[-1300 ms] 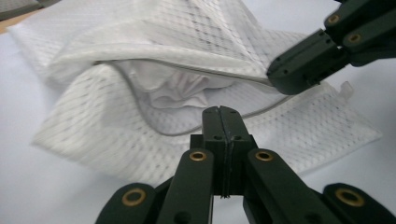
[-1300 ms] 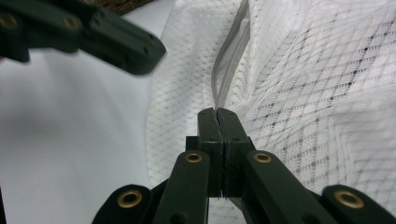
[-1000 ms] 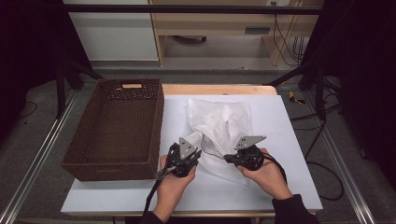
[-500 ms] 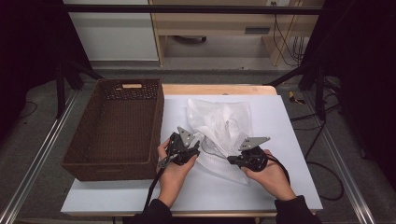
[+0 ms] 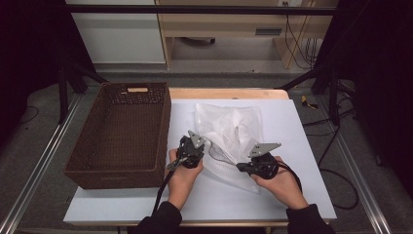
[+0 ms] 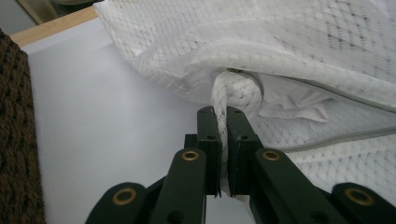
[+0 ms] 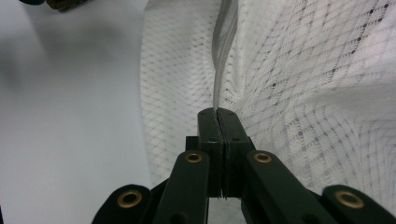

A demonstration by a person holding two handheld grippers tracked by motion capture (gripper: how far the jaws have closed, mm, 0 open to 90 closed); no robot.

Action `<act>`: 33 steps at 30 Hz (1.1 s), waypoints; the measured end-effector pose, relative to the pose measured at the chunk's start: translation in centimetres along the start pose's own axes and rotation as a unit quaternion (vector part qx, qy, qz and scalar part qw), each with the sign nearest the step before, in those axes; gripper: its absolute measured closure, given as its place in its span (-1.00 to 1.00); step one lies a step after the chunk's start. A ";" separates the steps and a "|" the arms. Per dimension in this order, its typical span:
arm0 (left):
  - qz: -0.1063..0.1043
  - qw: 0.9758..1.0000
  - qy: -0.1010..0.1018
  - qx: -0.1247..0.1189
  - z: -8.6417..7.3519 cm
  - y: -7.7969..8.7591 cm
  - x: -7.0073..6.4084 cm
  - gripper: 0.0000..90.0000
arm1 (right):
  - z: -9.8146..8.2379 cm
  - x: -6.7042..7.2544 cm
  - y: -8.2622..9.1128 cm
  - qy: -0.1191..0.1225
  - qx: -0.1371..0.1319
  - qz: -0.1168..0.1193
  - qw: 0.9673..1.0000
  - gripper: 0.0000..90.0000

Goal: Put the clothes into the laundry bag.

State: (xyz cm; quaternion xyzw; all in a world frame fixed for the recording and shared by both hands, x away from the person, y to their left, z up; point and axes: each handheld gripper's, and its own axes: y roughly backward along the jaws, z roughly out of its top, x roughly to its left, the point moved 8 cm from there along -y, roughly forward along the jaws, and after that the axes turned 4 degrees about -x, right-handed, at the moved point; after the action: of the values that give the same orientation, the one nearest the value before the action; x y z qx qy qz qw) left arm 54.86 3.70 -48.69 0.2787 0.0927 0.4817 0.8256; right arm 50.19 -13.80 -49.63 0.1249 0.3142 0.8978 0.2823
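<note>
A white-topped desk (image 5: 292, 146) stands before us in a dim room, with a dark woven basket (image 5: 122, 136) on its left part. Just right of the basket lies our white mesh bag (image 5: 229, 129), crumpled, with some white cloth inside (what kind we cannot tell). Our left tongs (image 6: 223, 135) have just been closing and now pinch a rolled fold of the mesh at the bag's near left edge, the fabric bunched between the jaws. Our right tongs (image 7: 218, 116) are pressed together on the bag's grey zipper band (image 7: 224, 42), which rises straight from the jaw tips. In the high view both tongs sit at the bag's near side, well apart from each other.
</note>
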 end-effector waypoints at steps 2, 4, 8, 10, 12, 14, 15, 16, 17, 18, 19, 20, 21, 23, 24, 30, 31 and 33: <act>-0.007 1.000 0.000 -0.002 -0.2 0.5 -0.2 0.91 | 0.0 0.0 -0.1 -0.002 -0.001 0.000 1.000 1.00; -0.012 1.000 -0.006 0.001 -0.4 1.0 -0.4 0.91 | 0.0 0.1 -0.1 -0.001 -0.001 0.000 1.000 0.99; -0.023 1.000 -0.012 -0.003 -0.9 2.3 -1.1 0.91 | 0.2 0.3 -0.1 0.003 -0.001 0.000 1.000 0.99; -0.031 0.999 -0.018 -0.002 -1.4 3.0 -1.4 0.91 | 0.3 0.6 -0.2 0.007 -0.001 0.002 1.000 0.99; -0.035 0.999 -0.020 -0.001 -1.8 3.6 -1.6 0.92 | 0.3 0.8 -0.2 0.007 -0.001 0.003 1.000 0.99; -0.041 0.999 -0.023 0.001 -2.4 4.2 -1.8 0.92 | 0.3 1.3 -0.2 0.016 0.000 0.005 1.000 0.99; -0.042 0.999 -0.021 0.000 -2.5 4.3 -1.9 0.92 | 0.3 1.3 -0.2 0.016 0.000 0.005 1.000 0.99; -0.046 0.999 -0.021 0.002 -2.9 4.6 -1.9 0.92 | 0.3 1.6 -0.1 0.020 -0.001 0.006 1.000 0.99; -0.049 0.999 -0.020 0.004 -3.1 4.8 -2.0 0.92 | 0.3 1.6 -0.1 0.020 -0.001 0.006 1.000 0.99; -0.052 0.998 -0.022 0.005 -3.5 5.2 -2.2 0.92 | 0.3 1.7 0.0 0.024 -0.003 0.007 1.000 0.99; -0.054 0.998 -0.022 0.006 -3.8 5.3 -2.3 0.93 | 0.3 2.1 0.0 0.027 -0.007 0.008 1.000 0.99; -0.056 0.998 -0.021 0.006 -4.0 5.5 -2.3 0.93 | 0.3 2.1 0.0 0.027 -0.007 0.008 1.000 0.99; -0.061 0.998 -0.018 0.008 -4.5 5.8 -2.5 0.93 | 0.3 2.5 0.0 0.035 -0.005 0.009 0.999 0.99; -0.066 0.998 -0.018 0.014 -5.4 6.3 -2.7 0.93 | 0.2 2.9 0.0 0.039 -0.001 0.010 0.999 0.99; -0.066 0.998 -0.018 0.014 -5.4 6.3 -2.7 0.93 | 0.2 2.9 0.0 0.039 -0.001 0.010 0.999 0.99; -0.073 0.997 -0.025 0.026 -7.4 7.1 -3.1 0.93 | 0.0 3.9 -0.3 0.056 0.007 0.012 0.998 0.99; -0.072 0.997 -0.024 0.026 -7.6 7.2 -3.1 0.93 | 0.0 3.9 -0.3 0.056 0.007 0.012 0.998 0.99; -0.076 0.996 -0.019 0.032 -8.2 7.3 -3.1 0.92 | -0.2 4.1 -0.5 0.060 0.013 0.014 0.998 0.99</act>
State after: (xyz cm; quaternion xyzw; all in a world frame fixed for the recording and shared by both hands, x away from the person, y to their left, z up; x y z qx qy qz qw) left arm 44.34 6.86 -51.87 0.3060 0.1132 0.4087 0.8524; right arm 46.97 -11.14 -49.96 0.0787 0.3408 0.9031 0.2490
